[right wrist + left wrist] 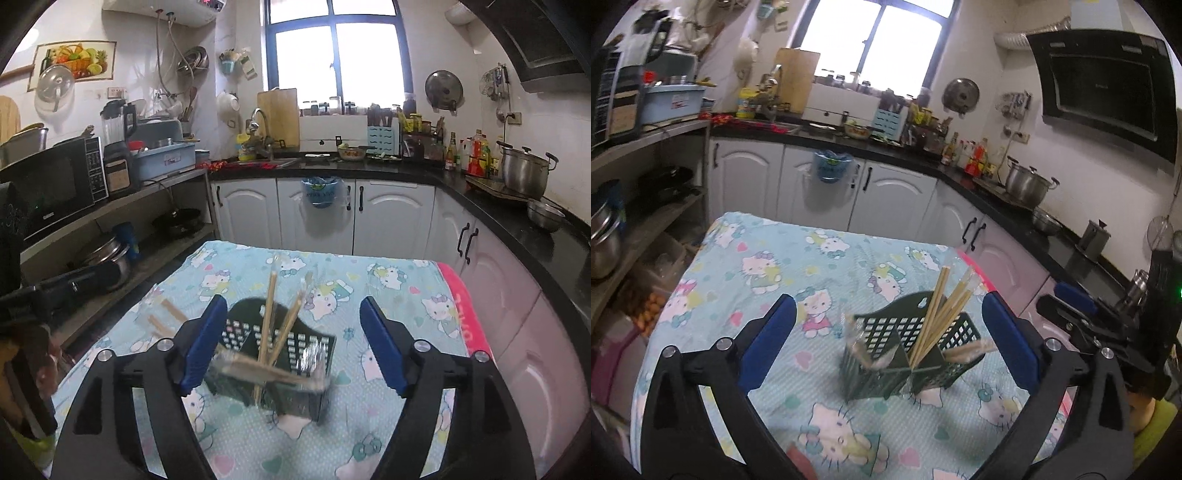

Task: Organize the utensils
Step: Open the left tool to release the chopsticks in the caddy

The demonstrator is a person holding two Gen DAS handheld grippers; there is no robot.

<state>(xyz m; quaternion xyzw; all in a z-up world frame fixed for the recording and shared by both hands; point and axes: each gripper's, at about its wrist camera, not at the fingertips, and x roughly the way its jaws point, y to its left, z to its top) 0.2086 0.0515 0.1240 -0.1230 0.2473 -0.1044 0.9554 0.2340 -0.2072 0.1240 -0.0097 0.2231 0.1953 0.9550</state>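
Grippers: your left gripper (888, 339) stands wide, its blue pads either side of the basket without touching it; your right gripper (293, 343) is wide too, nothing pressed between its pads. No earlier picture is given, so only that spread can be told.
Basket: the dark green utensil basket (908, 354) stands on the cartoon-cat tablecloth (768, 258), toward the near right part of the tabletop as your left camera sees it. Its near lower wall blurs into shadow in both views.
Chopsticks: a bundle of wooden chopsticks (942, 310) leans upright out of the middle compartment; you cannot count them, since the sticks smear together.
Wrapped items: clear-wrapped pieces (857, 339) sit in the left compartment, and another wrapped bundle (266, 373) lies across the basket top in the right view. Motion blur hides what each one is.
Loose sticks: two more wooden sticks (166, 317) lie on the cloth near the left edge, partly cut off by your right gripper's left finger.
Hidden: the near edge of the tabletop is covered by the gripper frames. A red towel (465, 317) hangs at the right edge, its lettering unreadable.
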